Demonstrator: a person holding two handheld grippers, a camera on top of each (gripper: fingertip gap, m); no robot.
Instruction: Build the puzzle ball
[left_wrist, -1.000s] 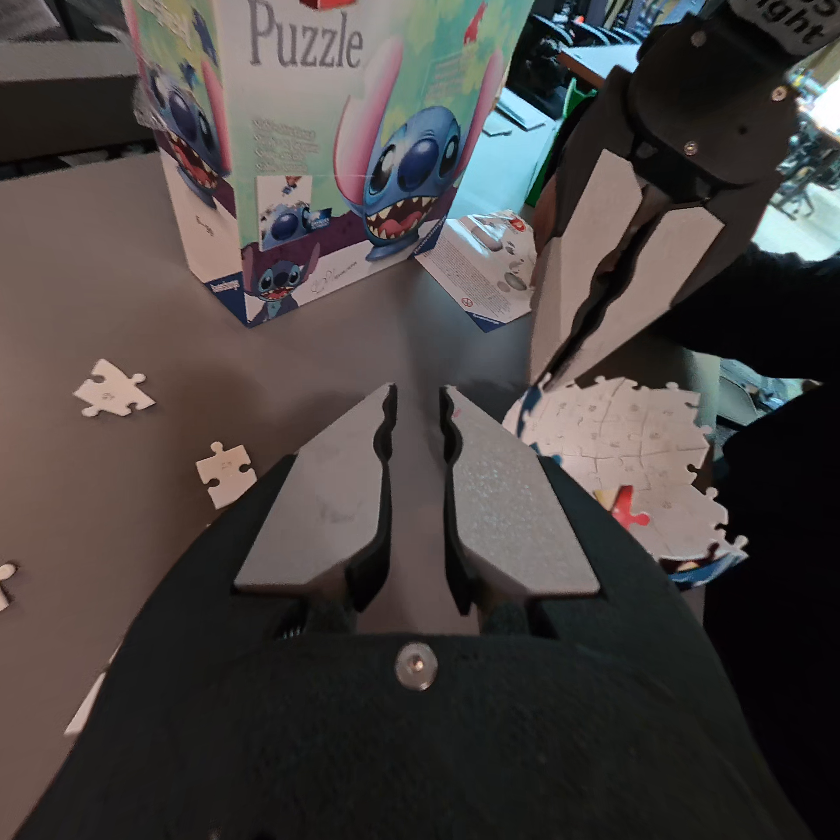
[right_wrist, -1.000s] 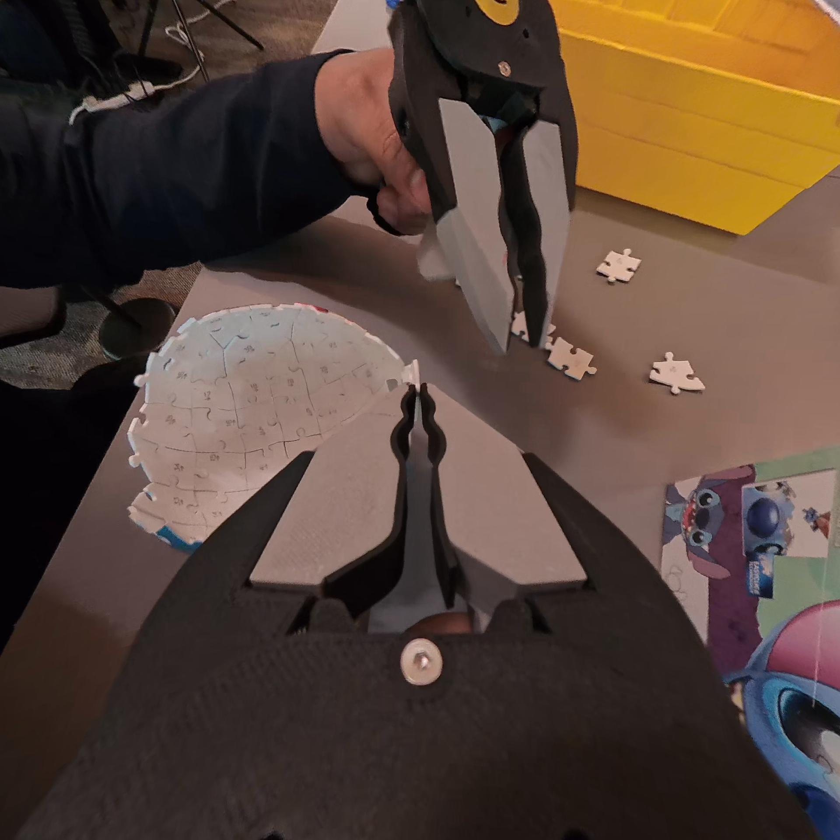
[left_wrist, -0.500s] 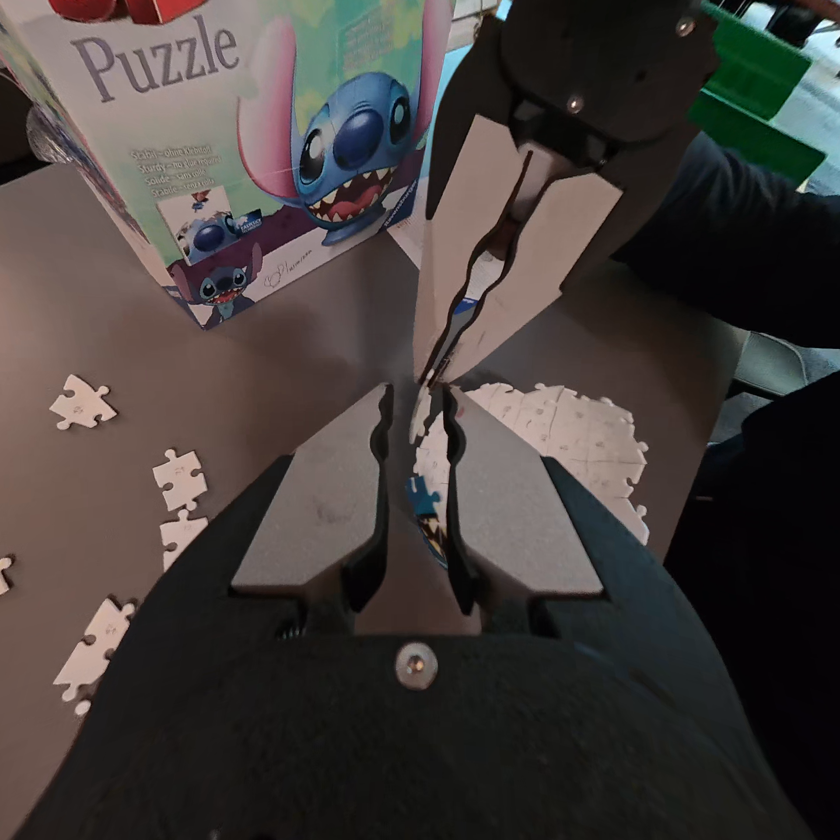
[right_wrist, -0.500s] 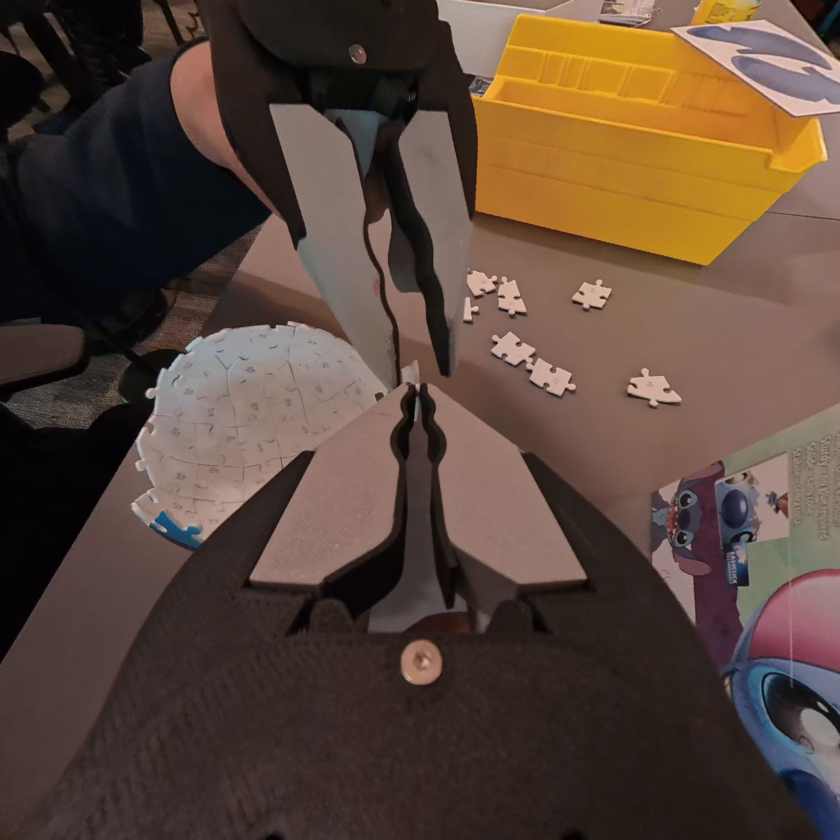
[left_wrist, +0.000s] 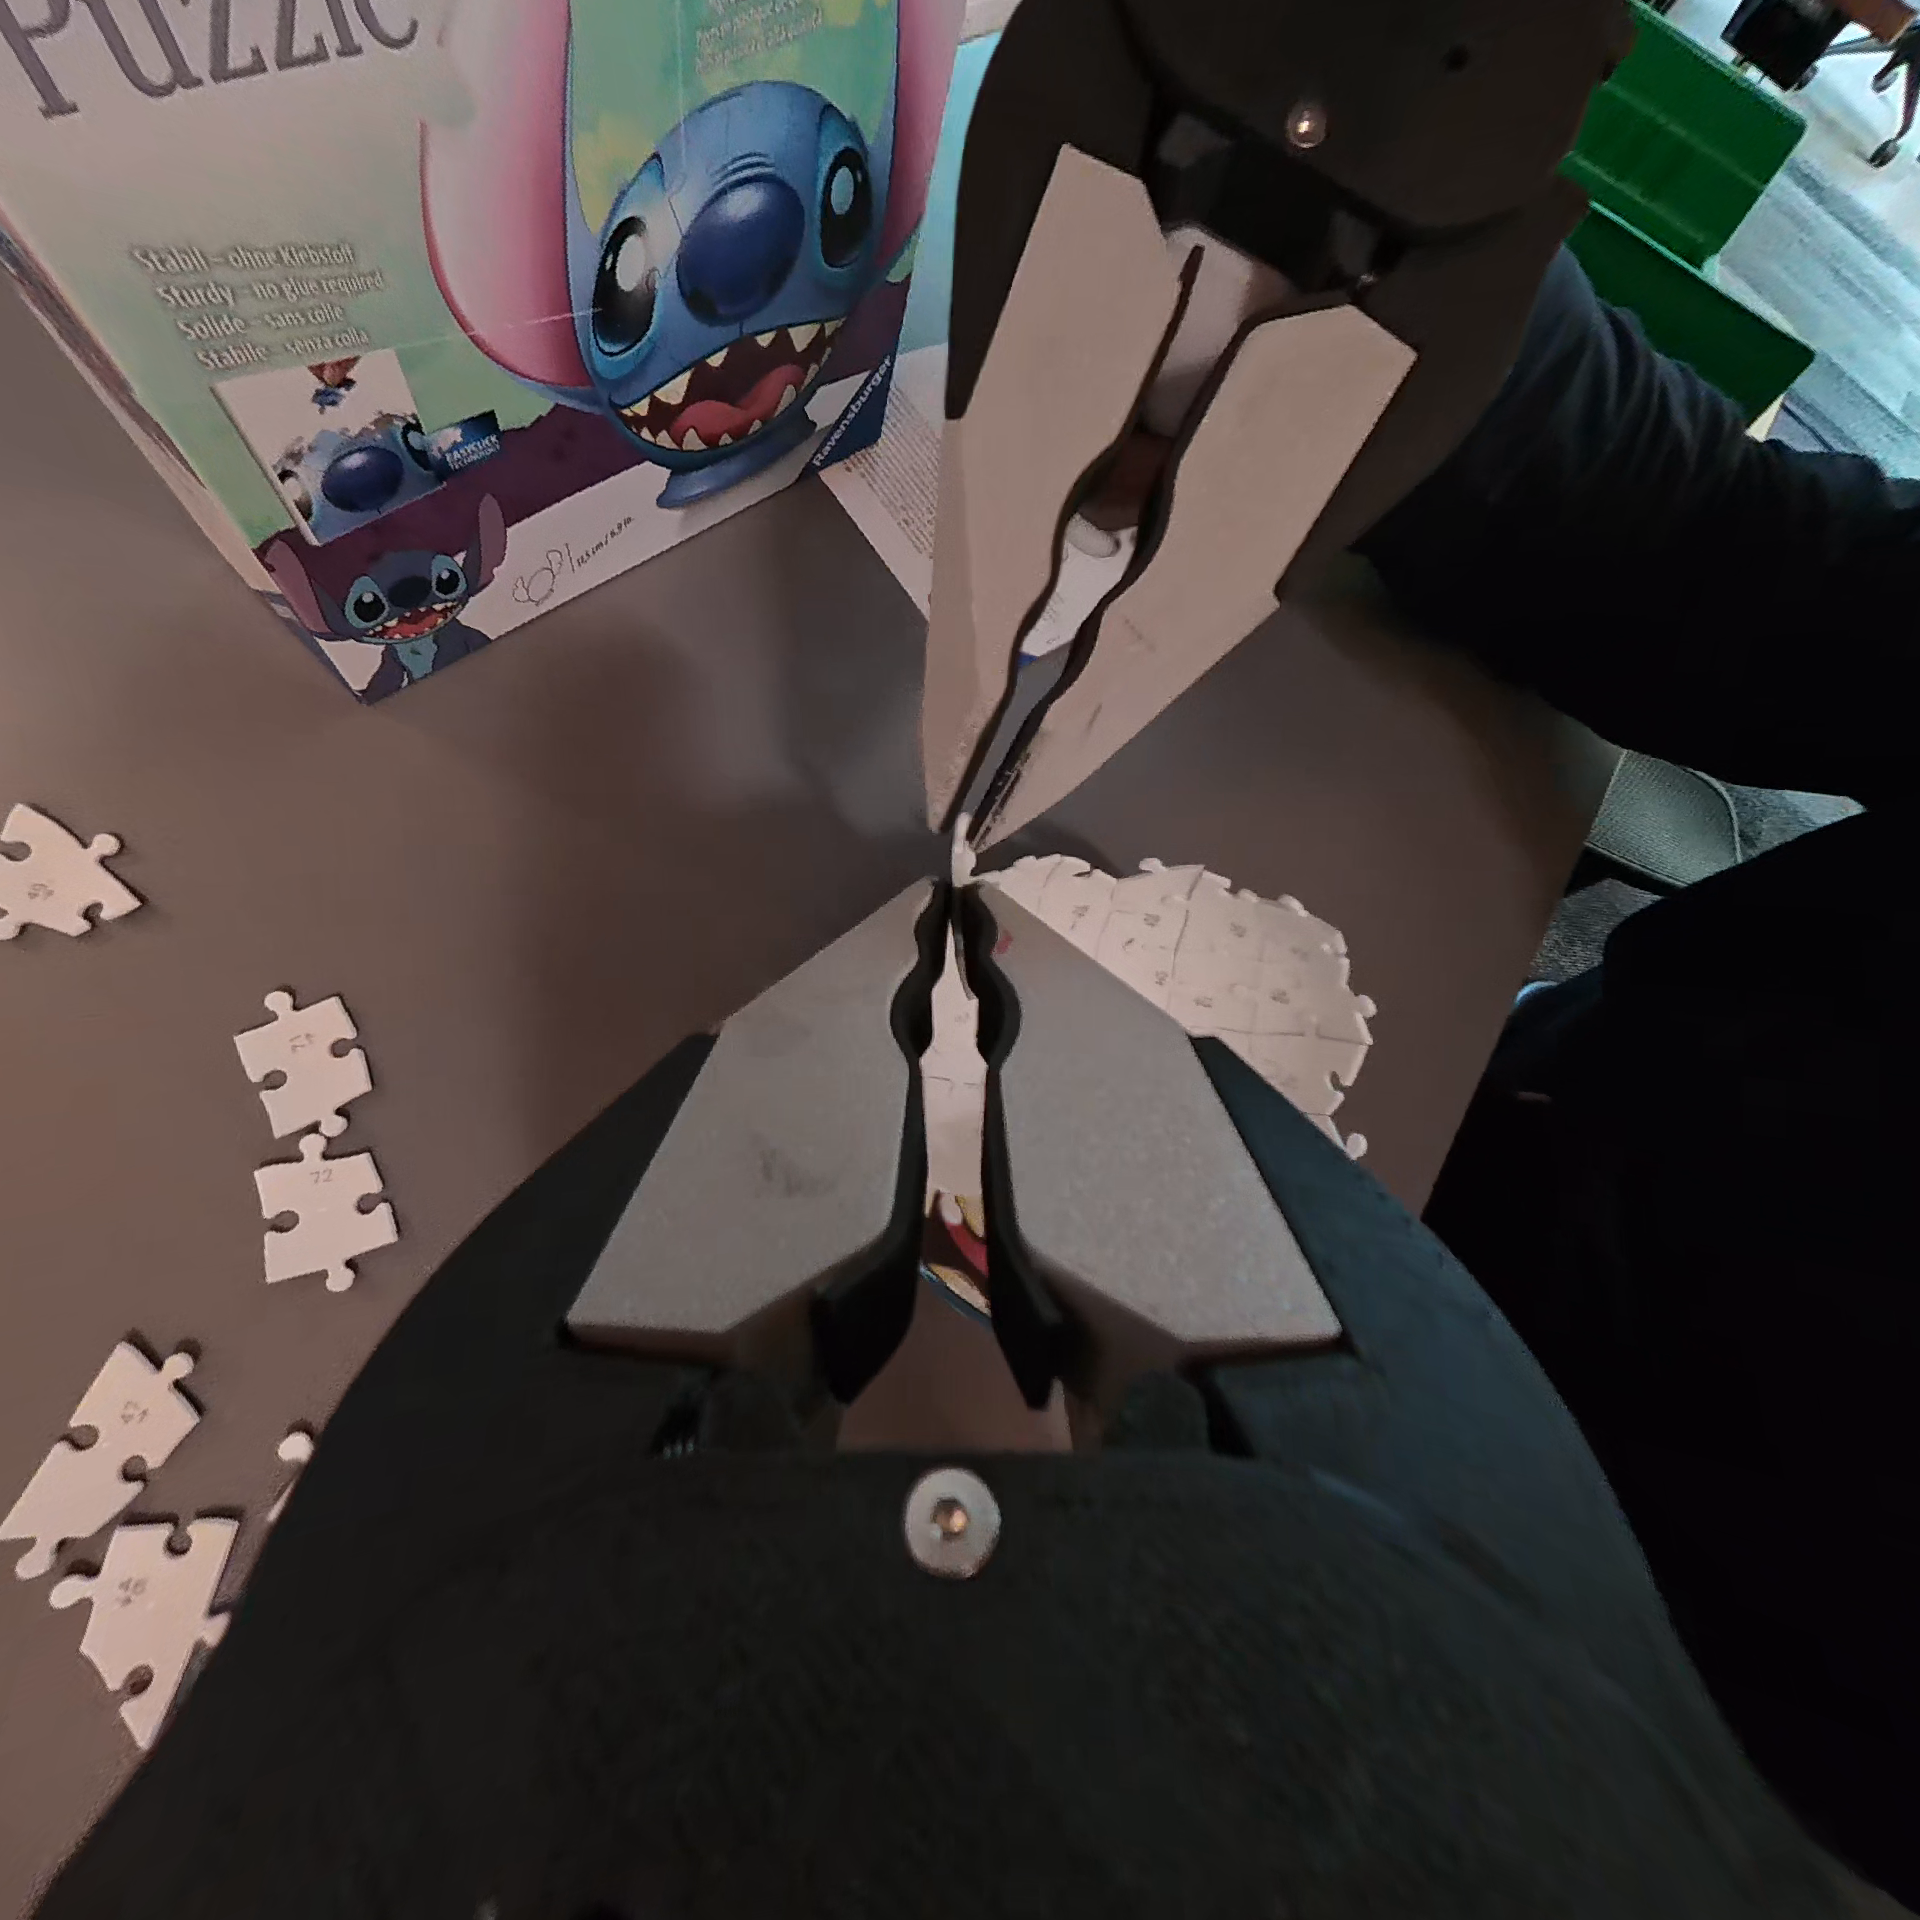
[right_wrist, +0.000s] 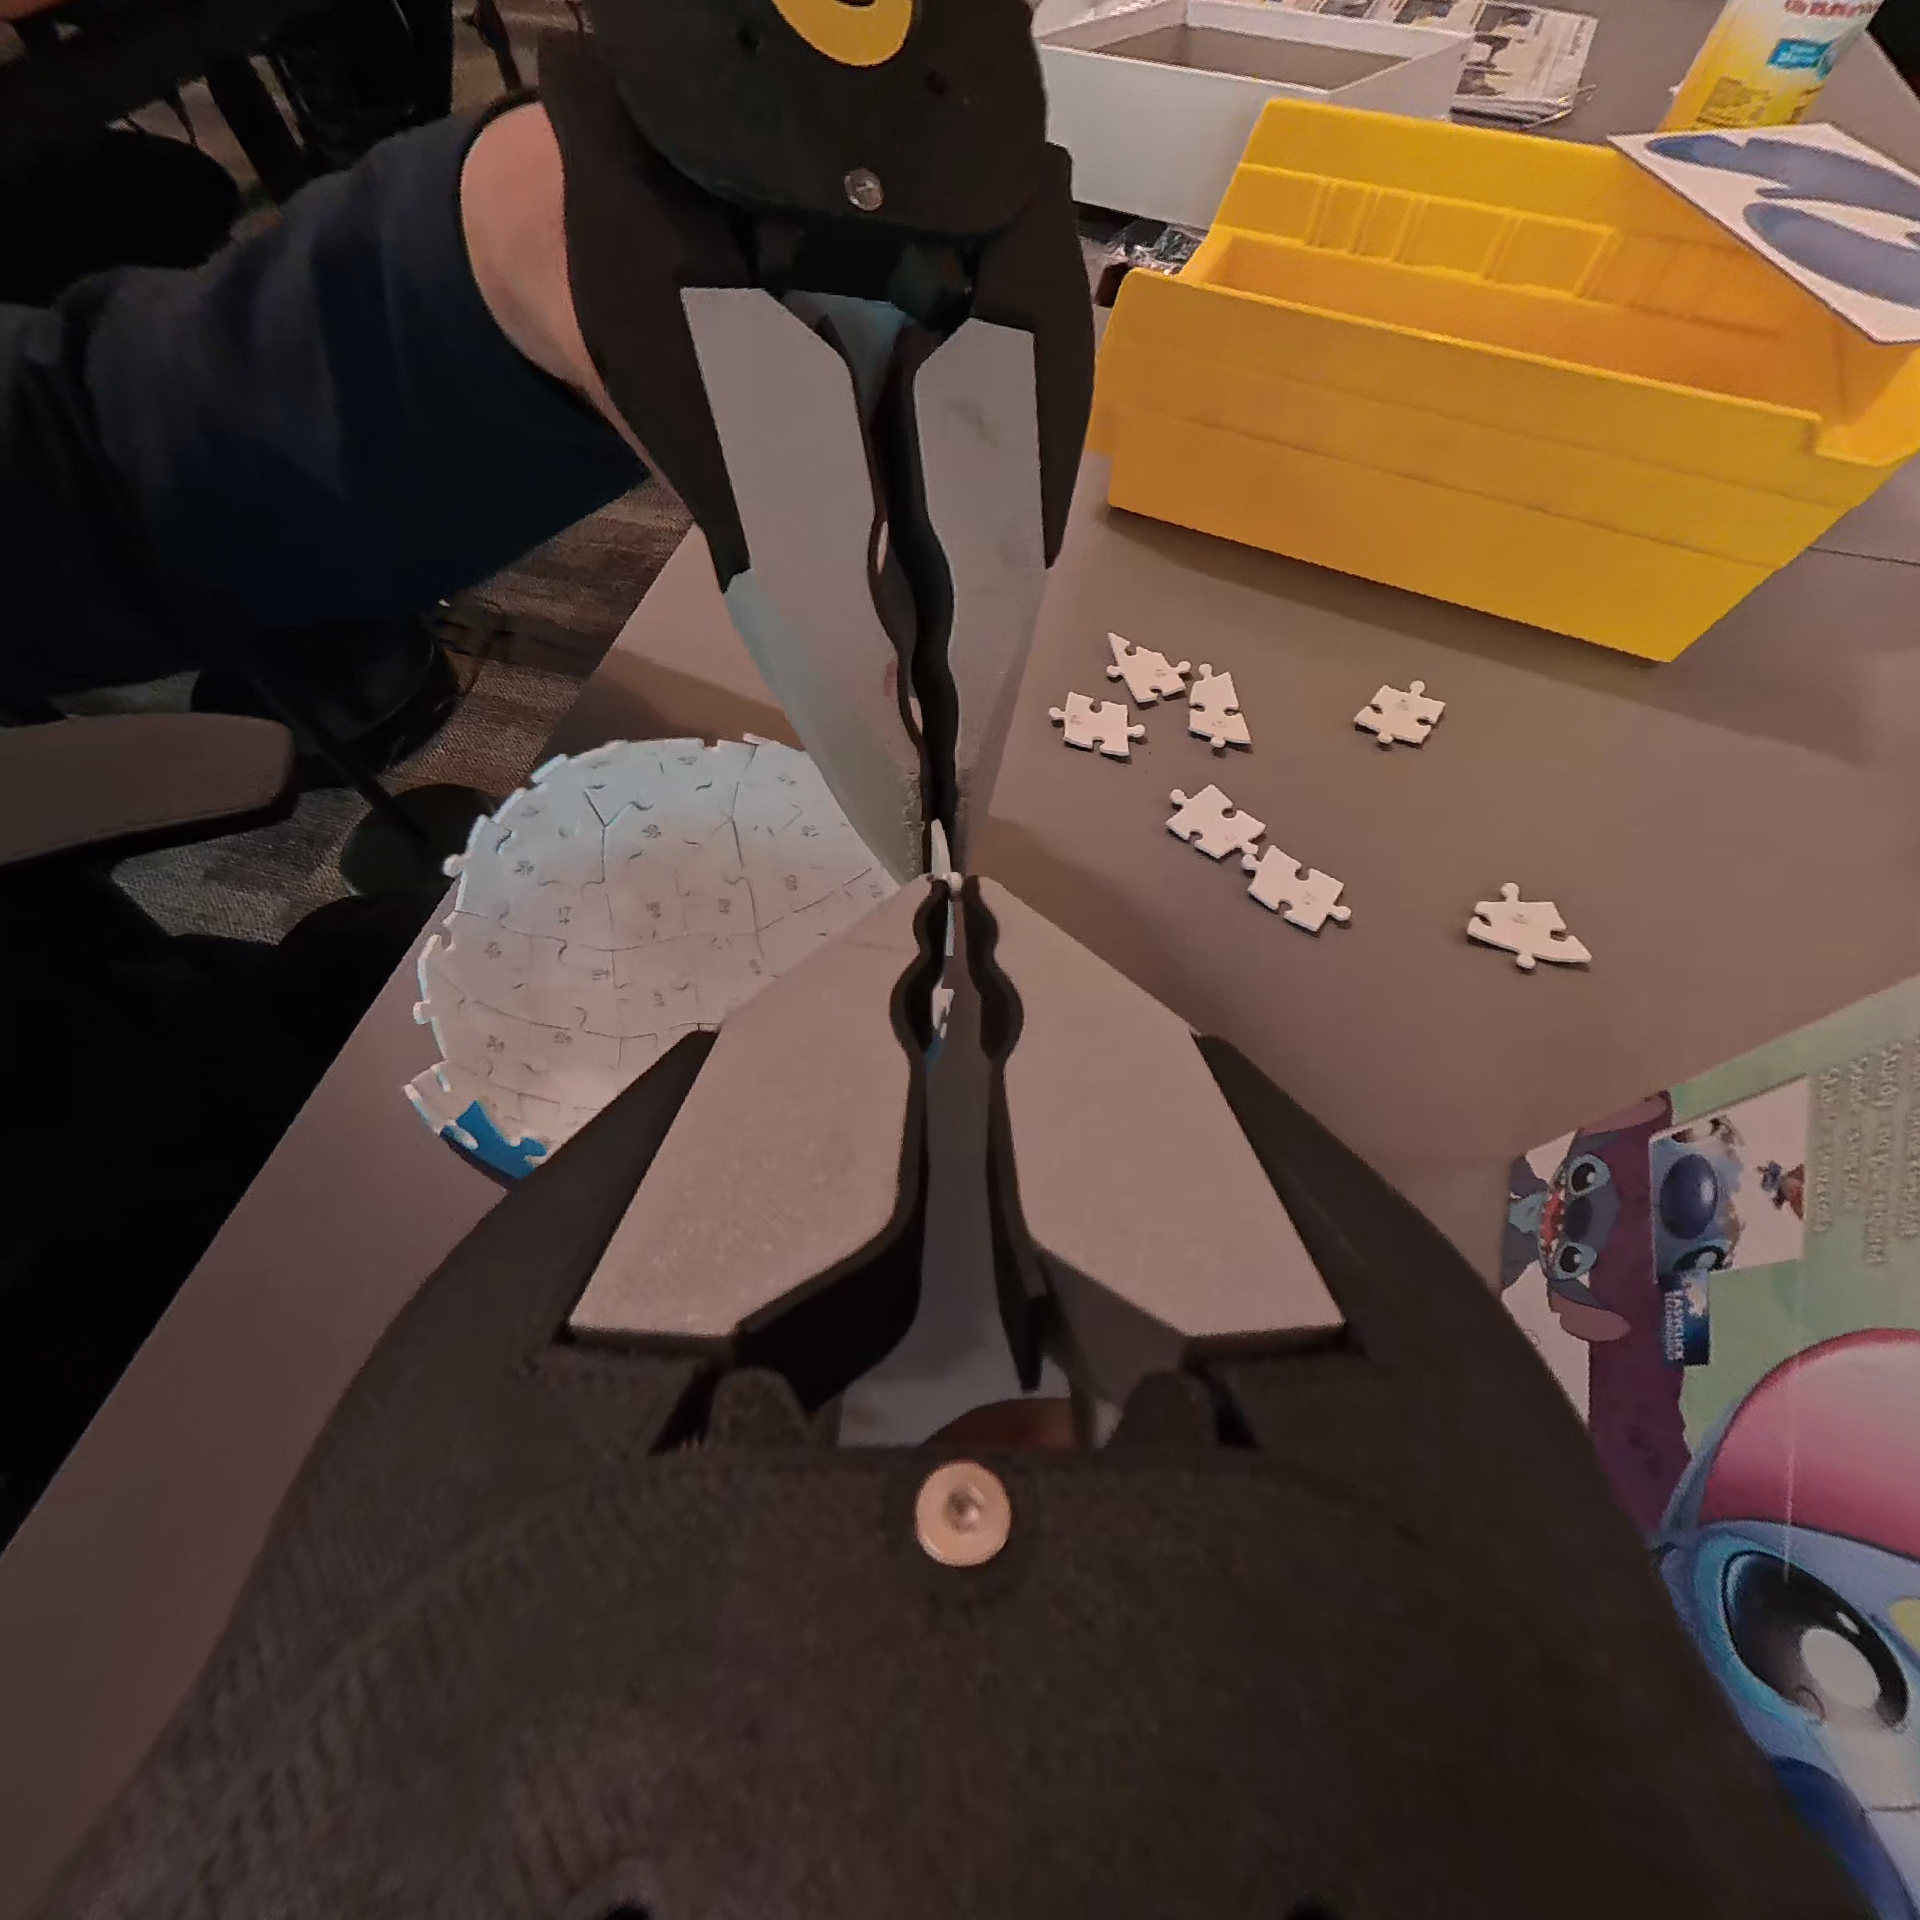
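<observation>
The half-built puzzle ball (left_wrist: 1195, 956) is a white bowl-shaped shell of joined pieces, inner side up, near the grey table's edge; it also shows in the right wrist view (right_wrist: 623, 914). My left gripper (left_wrist: 954, 894) is shut on the shell's rim, with white and coloured shell showing between its fingers. My right gripper (right_wrist: 954, 888) is shut on the same rim. The two meet tip to tip: the right gripper (left_wrist: 971, 821) comes in from above in the left wrist view, and the left gripper (right_wrist: 935, 821) does so in the right wrist view. A small white tab shows between the tips.
Several loose white pieces (left_wrist: 301, 1060) lie left of the left gripper, and more loose pieces (right_wrist: 1216, 821) show in the right wrist view. The puzzle box (left_wrist: 468, 312) stands behind, a leaflet (left_wrist: 894, 499) beside it. A yellow bin (right_wrist: 1455, 416) sits beyond. The table edge (right_wrist: 312, 1195) runs beside the shell. My two grippers' fingertips are within a few centimetres of each other.
My left gripper has moved over to the shell and closed on its rim, tip to tip with the right gripper. The right gripper has stayed shut on the rim.
</observation>
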